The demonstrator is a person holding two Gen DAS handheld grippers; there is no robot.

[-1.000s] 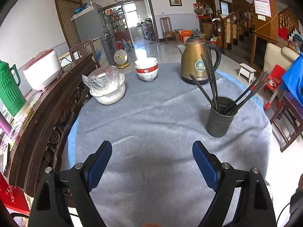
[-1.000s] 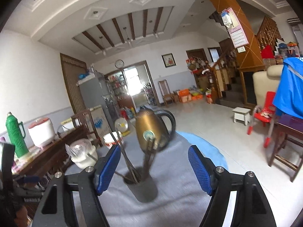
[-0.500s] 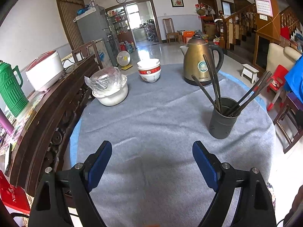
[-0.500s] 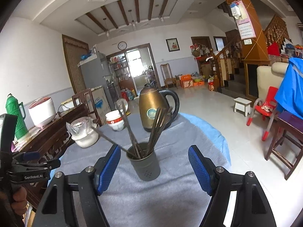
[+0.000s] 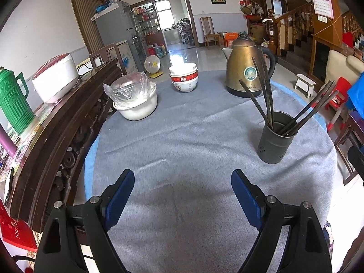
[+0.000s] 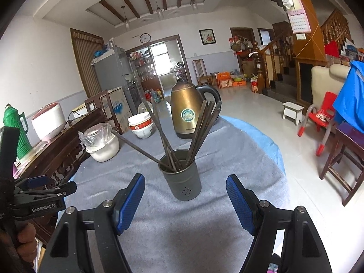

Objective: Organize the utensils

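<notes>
A dark grey utensil cup point(image 5: 274, 137) stands upright on the grey tablecloth point(image 5: 182, 141), at the right of the left wrist view. Several dark chopsticks point(image 5: 265, 93) lean out of it in two bunches. In the right wrist view the cup point(image 6: 183, 176) sits just beyond and between my fingers, with the chopsticks point(image 6: 200, 132) fanned out. My left gripper point(image 5: 182, 191) is open and empty above the near part of the table. My right gripper point(image 6: 185, 196) is open and empty, close in front of the cup. The left gripper also shows at the left edge of the right wrist view point(image 6: 38, 193).
A brass kettle point(image 5: 246, 68) stands behind the cup. Stacked bowls point(image 5: 184, 78) and a white pot with a plastic-wrapped bowl point(image 5: 134, 100) stand at the far left. A dark wooden sideboard point(image 5: 59, 122) borders the table's left. Chairs point(image 6: 341, 159) stand to the right.
The right gripper has tilted down and come closer to the cup, which now sits between its fingers. The left gripper has pulled back slightly. Both stay open.
</notes>
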